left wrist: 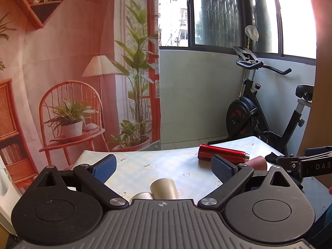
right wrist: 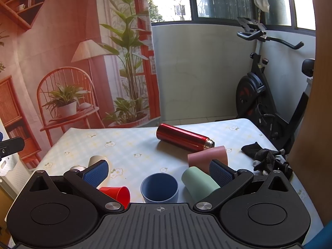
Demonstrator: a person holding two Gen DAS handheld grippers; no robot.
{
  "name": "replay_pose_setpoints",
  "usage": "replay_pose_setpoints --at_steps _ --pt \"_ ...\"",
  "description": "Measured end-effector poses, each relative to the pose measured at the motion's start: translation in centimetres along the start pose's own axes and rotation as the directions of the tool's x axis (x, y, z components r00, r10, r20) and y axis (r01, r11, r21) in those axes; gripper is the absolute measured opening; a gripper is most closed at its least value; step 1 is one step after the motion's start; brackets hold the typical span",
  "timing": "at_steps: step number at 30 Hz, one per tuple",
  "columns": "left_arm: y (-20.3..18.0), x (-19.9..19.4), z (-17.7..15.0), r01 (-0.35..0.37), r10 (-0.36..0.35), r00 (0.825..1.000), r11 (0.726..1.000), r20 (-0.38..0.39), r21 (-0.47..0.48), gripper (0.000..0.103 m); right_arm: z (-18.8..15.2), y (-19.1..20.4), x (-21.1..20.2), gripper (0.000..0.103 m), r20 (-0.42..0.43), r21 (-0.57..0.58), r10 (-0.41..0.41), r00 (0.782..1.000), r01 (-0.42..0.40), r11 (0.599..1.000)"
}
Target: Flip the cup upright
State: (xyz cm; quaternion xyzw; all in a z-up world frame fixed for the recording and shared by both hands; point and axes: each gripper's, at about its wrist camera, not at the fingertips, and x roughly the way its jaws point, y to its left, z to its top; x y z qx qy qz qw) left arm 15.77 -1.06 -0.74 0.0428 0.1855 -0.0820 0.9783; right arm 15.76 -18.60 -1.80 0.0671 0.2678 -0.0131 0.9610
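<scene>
In the right wrist view a blue cup (right wrist: 159, 189) stands upright, mouth up, between my open right gripper's (right wrist: 158, 171) fingers. A green cup (right wrist: 199, 183), a pink cup (right wrist: 207, 157) and a small red cup (right wrist: 118, 194) lie on their sides around it. A beige cup (right wrist: 96, 160) lies at the left. In the left wrist view my left gripper (left wrist: 164, 167) is open and empty above the beige cup (left wrist: 164, 188), which lies on its side beside a steel cup (left wrist: 141, 196).
A red flask (right wrist: 183, 138) lies on the floral tablecloth (right wrist: 132, 143) at the back; it also shows in the left wrist view (left wrist: 222, 154). Black gloves (right wrist: 265, 157) lie at the right edge. An exercise bike (right wrist: 269, 95) stands behind the table.
</scene>
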Motion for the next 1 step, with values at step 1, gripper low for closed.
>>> replay_pose_setpoints --at_steps 1 --pt "0.03 0.07 0.0 -0.001 0.001 1.0 1.0 -0.002 -0.001 0.099 -0.03 0.01 0.02 0.103 -0.001 0.0 0.0 1.0 0.0 1.0"
